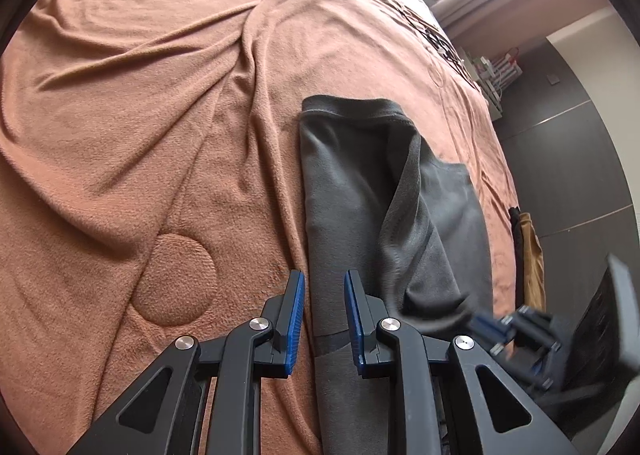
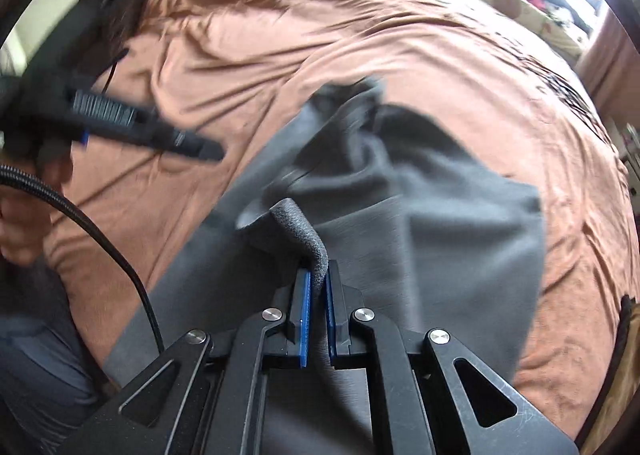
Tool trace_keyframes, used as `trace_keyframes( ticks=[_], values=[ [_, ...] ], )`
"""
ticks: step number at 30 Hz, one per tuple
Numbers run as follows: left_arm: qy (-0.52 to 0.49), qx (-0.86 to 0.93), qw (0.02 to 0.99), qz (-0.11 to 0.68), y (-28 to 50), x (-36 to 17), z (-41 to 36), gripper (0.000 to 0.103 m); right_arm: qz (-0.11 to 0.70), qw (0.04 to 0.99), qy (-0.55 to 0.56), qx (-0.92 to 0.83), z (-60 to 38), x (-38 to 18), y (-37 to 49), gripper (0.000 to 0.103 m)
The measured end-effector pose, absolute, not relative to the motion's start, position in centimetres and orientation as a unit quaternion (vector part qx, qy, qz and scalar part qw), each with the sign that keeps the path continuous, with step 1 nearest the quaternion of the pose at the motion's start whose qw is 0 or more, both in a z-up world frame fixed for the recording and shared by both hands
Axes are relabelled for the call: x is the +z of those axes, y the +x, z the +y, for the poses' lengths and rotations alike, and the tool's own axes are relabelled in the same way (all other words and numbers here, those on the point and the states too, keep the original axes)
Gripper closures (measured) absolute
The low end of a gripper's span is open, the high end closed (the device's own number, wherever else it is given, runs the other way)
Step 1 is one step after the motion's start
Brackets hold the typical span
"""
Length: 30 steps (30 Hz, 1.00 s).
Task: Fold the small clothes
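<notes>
Right gripper (image 2: 317, 287) is clamped on dark grey fleece garment (image 2: 420, 215) edge; garment's long axis runs ahead of parted left gripper (image 1: 324, 295).

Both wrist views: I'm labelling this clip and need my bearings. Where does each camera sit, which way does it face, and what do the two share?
Left wrist: sits behind the left gripper, facing forward and down across the orange blanket; its open blue-padded fingers frame the grey garment; the blurred right gripper shows at right.
Right wrist: sits behind the right gripper, shut on a rolled garment edge; the left gripper, a cable and a hand show at left.
Shared: garment, blanket, each other's gripper.
</notes>
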<state>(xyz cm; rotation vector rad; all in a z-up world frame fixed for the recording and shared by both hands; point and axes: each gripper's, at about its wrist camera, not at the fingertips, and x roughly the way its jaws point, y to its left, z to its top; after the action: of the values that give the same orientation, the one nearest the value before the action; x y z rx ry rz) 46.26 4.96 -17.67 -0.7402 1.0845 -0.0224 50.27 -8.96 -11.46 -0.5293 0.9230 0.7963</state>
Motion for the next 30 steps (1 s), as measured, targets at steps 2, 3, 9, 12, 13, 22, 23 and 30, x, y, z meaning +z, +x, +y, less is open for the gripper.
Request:
trace_keyframes(
  ticks=[2, 3, 9, 12, 13, 22, 23, 30],
  values=[
    [-0.338, -0.014, 0.794, 0.505, 46.4, -17.6, 4.7, 0.081, 0.423, 0.798, -0.234, 0.360, -10.0, -10.7, 51.0, 0.100],
    [-0.335, -0.014, 0.795, 0.506, 46.4, -17.6, 4.5, 0.081, 0.421, 0.803, -0.226, 0.356, -10.5, -10.2, 51.5, 0.100],
    [-0.327, -0.012, 0.797, 0.508, 46.7, -17.6, 4.2, 0.081, 0.405, 0.836, -0.187, 0.321, -13.8, -8.2, 54.0, 0.100],
    [-0.326, -0.011, 0.797, 0.509, 46.8, -17.7, 4.1, 0.081, 0.401, 0.849, -0.168, 0.299, -15.4, -8.1, 55.0, 0.100],
    [-0.325, -0.009, 0.797, 0.510, 46.8, -17.7, 4.1, 0.081, 0.404, 0.853, -0.159, 0.290, -16.1, -8.3, 55.4, 0.100],
    [-0.312, 0.002, 0.796, 0.519, 46.9, -18.1, 4.0, 0.081, 0.451, 0.856, -0.099, 0.233, -18.4, -12.7, 58.8, 0.101],
    [-0.310, 0.003, 0.795, 0.521, 46.9, -18.2, 3.9, 0.081, 0.456, 0.855, -0.093, 0.228, -18.7, -13.0, 59.1, 0.101],
    [-0.303, -0.001, 0.798, 0.521, 47.3, -18.1, 3.5, 0.079, 0.487, 0.843, -0.035, 0.225, -19.9, -13.6, 60.9, 0.096]
  ],
)
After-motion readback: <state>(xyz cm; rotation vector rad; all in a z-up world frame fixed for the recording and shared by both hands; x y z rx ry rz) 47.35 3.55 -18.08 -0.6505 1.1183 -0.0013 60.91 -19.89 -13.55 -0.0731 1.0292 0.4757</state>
